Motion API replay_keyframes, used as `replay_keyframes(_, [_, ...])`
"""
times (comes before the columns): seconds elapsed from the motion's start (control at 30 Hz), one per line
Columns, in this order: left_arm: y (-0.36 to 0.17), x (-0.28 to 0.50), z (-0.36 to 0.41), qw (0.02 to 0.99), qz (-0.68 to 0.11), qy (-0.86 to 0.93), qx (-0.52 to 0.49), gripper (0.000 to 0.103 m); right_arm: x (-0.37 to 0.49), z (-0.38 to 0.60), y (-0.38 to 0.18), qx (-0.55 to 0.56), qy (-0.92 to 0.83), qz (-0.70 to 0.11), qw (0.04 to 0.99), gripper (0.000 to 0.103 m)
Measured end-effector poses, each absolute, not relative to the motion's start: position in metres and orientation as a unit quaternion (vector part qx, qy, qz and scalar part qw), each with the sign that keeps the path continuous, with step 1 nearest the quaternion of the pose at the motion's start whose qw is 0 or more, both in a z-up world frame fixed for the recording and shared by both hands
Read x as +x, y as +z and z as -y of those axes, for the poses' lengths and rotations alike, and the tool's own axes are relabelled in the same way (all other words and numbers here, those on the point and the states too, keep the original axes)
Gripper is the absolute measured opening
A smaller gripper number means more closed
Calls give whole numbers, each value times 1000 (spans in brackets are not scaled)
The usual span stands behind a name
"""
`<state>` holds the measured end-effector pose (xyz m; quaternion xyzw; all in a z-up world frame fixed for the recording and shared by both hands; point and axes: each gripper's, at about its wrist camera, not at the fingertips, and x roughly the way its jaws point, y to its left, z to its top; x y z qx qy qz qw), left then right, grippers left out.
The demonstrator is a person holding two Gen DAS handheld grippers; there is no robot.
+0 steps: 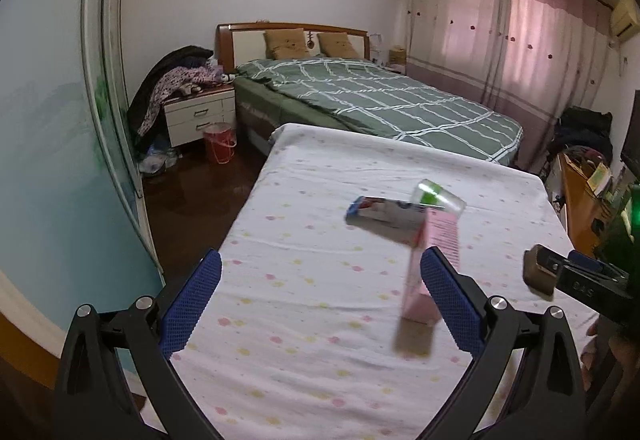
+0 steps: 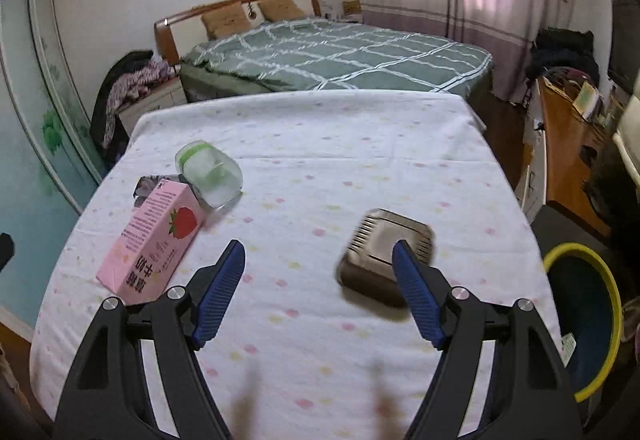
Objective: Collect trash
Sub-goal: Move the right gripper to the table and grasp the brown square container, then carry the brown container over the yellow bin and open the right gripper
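Observation:
A pink strawberry milk carton (image 2: 156, 244) lies on the white dotted table cloth (image 2: 320, 144). Just behind it a clear plastic cup with green bands (image 2: 210, 172) lies on its side, next to a crumpled wrapper (image 2: 146, 184). A flat brown-grey square box (image 2: 386, 252) sits partly behind the right finger of my right gripper (image 2: 320, 272), which is open and empty. My left gripper (image 1: 320, 280) is open too. The carton (image 1: 432, 260) lies just beyond its right finger, with the cup (image 1: 438, 196) and the wrapper (image 1: 380, 212) farther off. Both views are motion-blurred.
A dark bin with a yellow rim (image 2: 580, 320) stands on the floor at the table's right. Beyond the table is a bed with a green checked cover (image 2: 340, 56). A wooden cabinet (image 2: 568, 176) stands at right, and a nightstand (image 1: 200, 116) and a red bucket (image 1: 219, 142) at left.

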<state>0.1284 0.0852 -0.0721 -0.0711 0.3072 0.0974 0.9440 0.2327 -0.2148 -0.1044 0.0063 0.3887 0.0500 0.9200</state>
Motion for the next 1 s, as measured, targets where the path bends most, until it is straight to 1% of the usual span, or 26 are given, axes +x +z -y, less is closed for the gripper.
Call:
replay_keyframes(0.27, [-79,143,-96,942,-314,83,-84,98,262,256,-134,24,-56,-422,905,72])
replay_keyframes(0.33, [-81,150,-95,942,-317,72,-85,98,264,262,-139,27,-70,-423,903,76])
replay_keyframes(0.37, [-81,152,-93,942,-318,68,-84,98,265,263,-140,28,-75,-421,903,81])
replay_keyframes(0.47, [-83,158,-87,942,-320,52,-82,98,269,266,-144,38,-77,-424,902,84])
replay_keyframes(0.67, [-88,165,-82,940,-328,36,-84,98,269,263,-147,36,-87,-425,900,85])
replay_keyframes(0.87, [-91,174,-81,939,-332,28,-87,98,269,261,-166,29,-100,-445,889,86])
replay_keyframes(0.93, [-94,178,-80,937,-336,25,-88,98,267,267,-162,47,-102,-436,893,71])
replay_keyframes(0.97, [-95,180,-80,937,-338,23,-89,98,266,269,-161,48,-103,-434,894,59])
replay_keyframes(1.0, [-97,183,-80,936,-341,21,-90,98,266,271,-161,53,-102,-433,894,59])
